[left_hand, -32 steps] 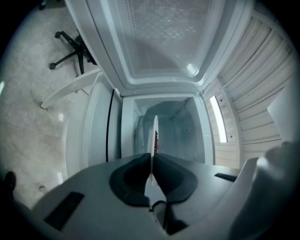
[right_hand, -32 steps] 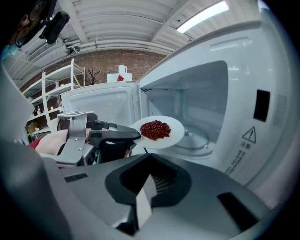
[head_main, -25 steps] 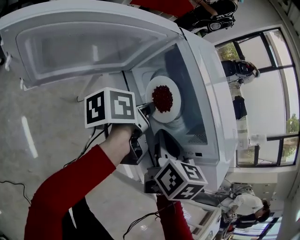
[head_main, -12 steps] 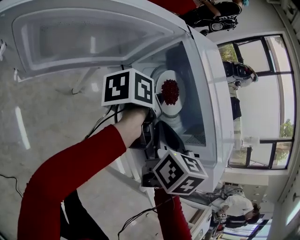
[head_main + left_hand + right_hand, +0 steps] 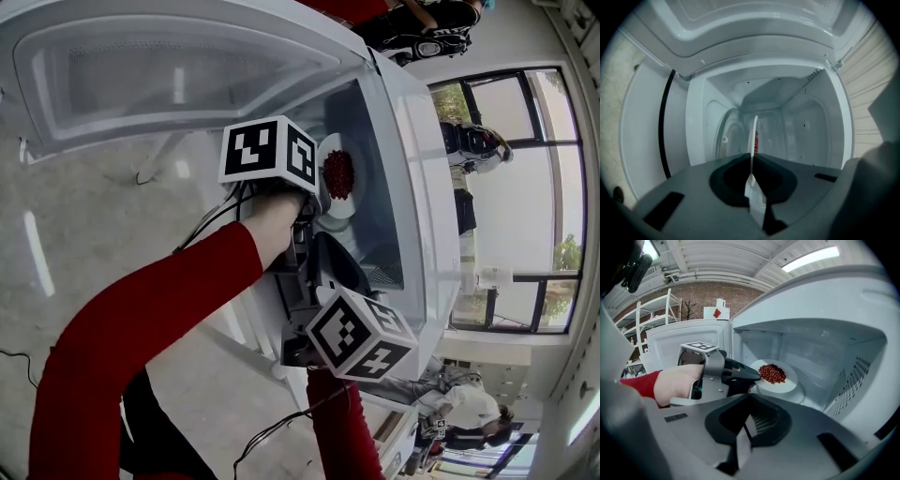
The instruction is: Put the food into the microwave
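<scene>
The white microwave [image 5: 427,187] stands with its door [image 5: 169,75] swung wide. My left gripper [image 5: 319,202] reaches into the cavity, shut on the rim of a white plate [image 5: 339,208] that carries red food [image 5: 338,174]. In the left gripper view the plate [image 5: 753,136] is edge-on between the jaws, beside the glass turntable [image 5: 727,136]. The right gripper view has the plate [image 5: 785,381] and food [image 5: 772,373] just above the turntable [image 5: 799,393]; whether they touch I cannot tell. My right gripper [image 5: 323,253] waits outside the opening, shut and holding nothing.
Black cables [image 5: 202,230] trail from the grippers over the grey floor. A person [image 5: 473,408] sits at the lower right, and large windows [image 5: 520,187] line the right side. Metal shelves [image 5: 651,317] stand behind the open door.
My left gripper has carried the plate further into the microwave cavity. The right gripper has stayed about where it was, below the opening.
</scene>
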Motion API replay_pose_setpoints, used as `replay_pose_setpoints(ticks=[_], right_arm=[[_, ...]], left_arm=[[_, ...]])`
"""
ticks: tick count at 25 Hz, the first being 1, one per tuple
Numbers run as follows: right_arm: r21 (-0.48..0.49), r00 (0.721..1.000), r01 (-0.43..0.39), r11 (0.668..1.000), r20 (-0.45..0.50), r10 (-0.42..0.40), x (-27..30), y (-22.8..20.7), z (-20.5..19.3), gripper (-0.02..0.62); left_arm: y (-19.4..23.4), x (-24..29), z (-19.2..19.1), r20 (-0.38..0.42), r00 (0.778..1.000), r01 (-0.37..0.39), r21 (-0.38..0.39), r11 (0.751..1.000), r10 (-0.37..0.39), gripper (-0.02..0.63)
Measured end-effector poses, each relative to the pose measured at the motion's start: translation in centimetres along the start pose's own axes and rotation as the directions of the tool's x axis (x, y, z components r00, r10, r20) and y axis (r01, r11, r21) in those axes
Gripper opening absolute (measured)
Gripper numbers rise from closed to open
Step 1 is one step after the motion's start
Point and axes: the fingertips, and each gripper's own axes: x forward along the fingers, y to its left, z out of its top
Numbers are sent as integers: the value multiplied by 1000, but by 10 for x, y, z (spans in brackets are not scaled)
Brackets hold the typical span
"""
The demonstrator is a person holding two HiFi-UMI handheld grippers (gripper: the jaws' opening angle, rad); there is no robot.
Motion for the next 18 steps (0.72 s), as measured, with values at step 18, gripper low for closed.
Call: replay_pose_setpoints(ticks=[18], right_arm=[[-5,999,37,999,14,-37,-3,-9,12,14]], left_arm=[[0,21,3,-135,974,-145,241,960,181,21]])
